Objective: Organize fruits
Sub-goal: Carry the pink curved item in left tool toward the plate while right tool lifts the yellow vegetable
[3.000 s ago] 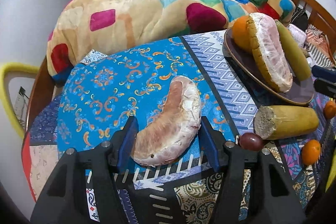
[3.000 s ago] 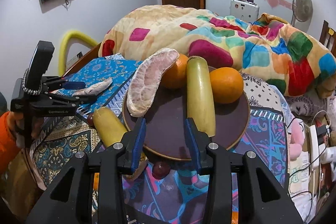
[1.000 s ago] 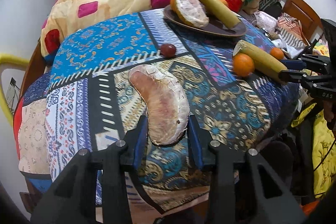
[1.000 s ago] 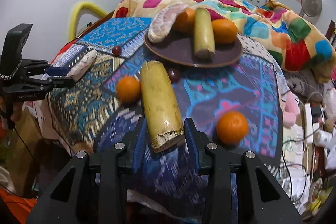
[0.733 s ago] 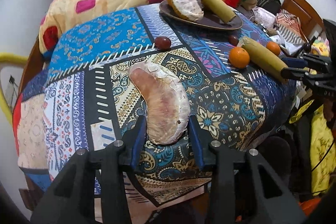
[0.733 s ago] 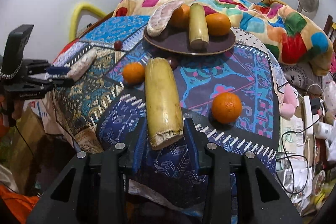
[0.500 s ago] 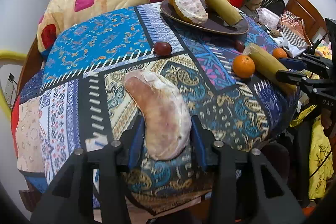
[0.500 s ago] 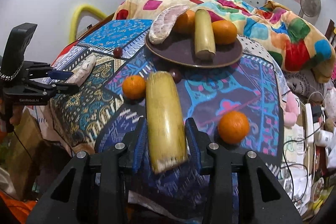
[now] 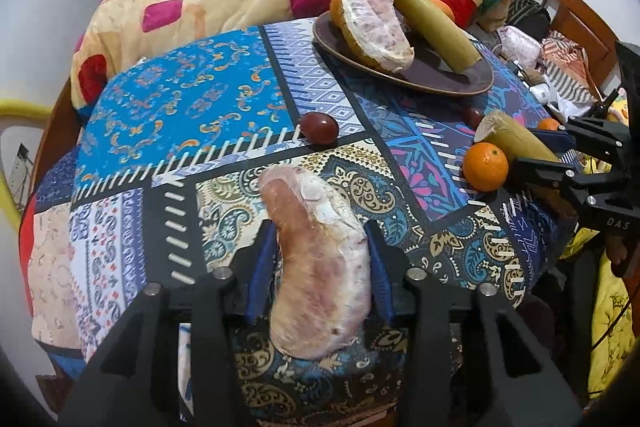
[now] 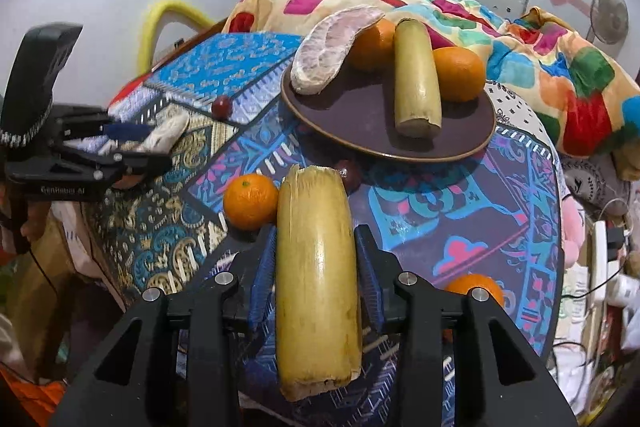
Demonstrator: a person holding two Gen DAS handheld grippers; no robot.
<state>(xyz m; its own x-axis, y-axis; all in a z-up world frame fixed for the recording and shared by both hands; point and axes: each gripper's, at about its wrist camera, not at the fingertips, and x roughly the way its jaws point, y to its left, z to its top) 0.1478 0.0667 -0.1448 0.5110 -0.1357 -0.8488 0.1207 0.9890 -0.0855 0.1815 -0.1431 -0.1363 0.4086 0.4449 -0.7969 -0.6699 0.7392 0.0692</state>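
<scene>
Blue-padded left gripper (image 9: 320, 267) jaws closed narrow on a peeled pomelo segment (image 9: 322, 267), lifted above the near patterned tablecloth (image 9: 180, 115). Right gripper (image 10: 316, 267) jaws clamp a yellow sugarcane piece (image 10: 316, 275), near of the brown plate (image 10: 360, 131), small orange (image 10: 250, 201) just left.

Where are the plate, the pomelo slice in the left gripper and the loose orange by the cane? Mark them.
plate (image 10: 360, 131): right wrist view, bare middle.
pomelo slice (image 9: 320, 263): left wrist view, its middle.
orange (image 10: 250, 201): right wrist view, its centre.
</scene>
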